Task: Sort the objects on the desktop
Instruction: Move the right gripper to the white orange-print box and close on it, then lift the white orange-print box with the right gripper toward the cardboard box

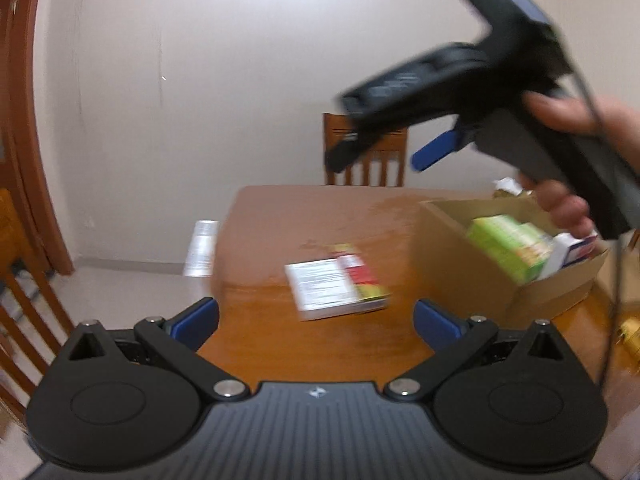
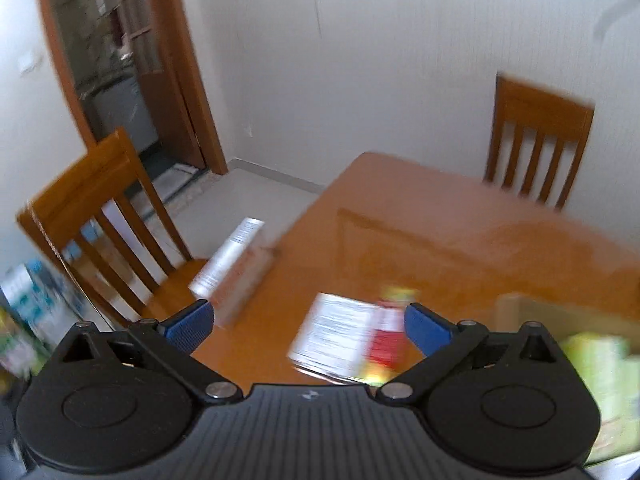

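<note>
Two grippers are hovering above a wooden table (image 1: 280,216), and neither is holding anything. The left gripper (image 1: 316,322) is showing its blue pads spread wide, with nothing between them, over the near part of the tabletop. The right gripper (image 2: 308,326) is likewise standing with its pads wide apart and empty. In the left wrist view, the right gripper (image 1: 376,158) is also appearing high at the right, blurred, gripped by a hand (image 1: 568,160), with one blue pad pointing down and left toward the table.

A flat box (image 1: 338,282) with white printed text, a red panel and yellow-green edges is lying on the table, near the middle, apart from both grippers. In the right wrist view this flat box (image 2: 348,338) is sitting just beyond the spread pads, between them in the frame.

To the right of it, a cardboard box (image 1: 460,268) is resting open on the table. Inside it, a green carton (image 1: 510,248) is leaning at a tilt, touching a white and blue pack (image 1: 572,254) on its right side. The green carton (image 2: 600,384) is showing blurred at the right edge of the right wrist view.

At the table's left edge, a pale, silvery box (image 2: 232,260) is lying, partly overhanging; its print is too blurred to read. A wooden chair (image 1: 366,152) is standing at the far side of the table against the white wall, and another chair (image 2: 108,220) is standing at the left.
</note>
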The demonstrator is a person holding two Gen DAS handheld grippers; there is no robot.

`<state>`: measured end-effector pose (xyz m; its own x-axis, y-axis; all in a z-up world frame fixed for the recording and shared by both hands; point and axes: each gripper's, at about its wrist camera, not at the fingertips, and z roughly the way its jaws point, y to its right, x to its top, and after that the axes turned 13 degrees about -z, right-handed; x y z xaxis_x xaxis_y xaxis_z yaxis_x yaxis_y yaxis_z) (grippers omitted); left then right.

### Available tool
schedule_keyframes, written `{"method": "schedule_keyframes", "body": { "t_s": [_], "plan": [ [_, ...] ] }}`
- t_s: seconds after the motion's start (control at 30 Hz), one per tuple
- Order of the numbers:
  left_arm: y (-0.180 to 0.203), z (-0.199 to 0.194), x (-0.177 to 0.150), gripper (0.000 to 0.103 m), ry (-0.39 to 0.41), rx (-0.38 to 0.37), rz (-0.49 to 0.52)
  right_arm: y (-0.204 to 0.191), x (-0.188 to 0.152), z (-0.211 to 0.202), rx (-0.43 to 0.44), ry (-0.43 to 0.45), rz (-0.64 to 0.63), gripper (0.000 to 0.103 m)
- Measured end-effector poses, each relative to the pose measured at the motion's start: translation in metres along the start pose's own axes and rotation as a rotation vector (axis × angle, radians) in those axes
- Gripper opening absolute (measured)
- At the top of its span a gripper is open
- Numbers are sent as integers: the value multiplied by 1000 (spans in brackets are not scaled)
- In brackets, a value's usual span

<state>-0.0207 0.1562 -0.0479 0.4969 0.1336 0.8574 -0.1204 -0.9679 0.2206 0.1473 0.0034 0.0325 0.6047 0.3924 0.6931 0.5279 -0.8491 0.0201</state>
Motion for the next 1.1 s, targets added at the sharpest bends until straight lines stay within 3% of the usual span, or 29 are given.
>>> {"method": "schedule_keyframes", "body": {
  "t_s": [0.2, 0.3, 0.43, 0.63, 0.87, 0.97, 1.1],
  "plan": [
    [-59, -2, -3, 103, -13, -35, 46, -61, 22, 88, 14, -92, 127, 103],
    [-81, 8, -1, 103, -21, 10, 57, -80, 32, 120, -5, -141, 127, 103],
    [-110, 16, 3, 103, -31, 30, -7, -93, 45, 146, -93, -170, 140, 103],
    [-134, 24, 8, 103, -34, 59, -62, -96, 51, 184, -137, -213, 210, 102],
    [-154, 42, 3, 103, -52, 51, -81, -99, 48, 213, -170, -255, 209, 57],
    [-156, 44, 3, 103, -64, 39, -88, -98, 45, 219, -144, -274, 224, 27],
    [-154, 51, 3, 103, -76, 12, -87, -95, 41, 221, -118, -271, 230, 24]
  ]
}}
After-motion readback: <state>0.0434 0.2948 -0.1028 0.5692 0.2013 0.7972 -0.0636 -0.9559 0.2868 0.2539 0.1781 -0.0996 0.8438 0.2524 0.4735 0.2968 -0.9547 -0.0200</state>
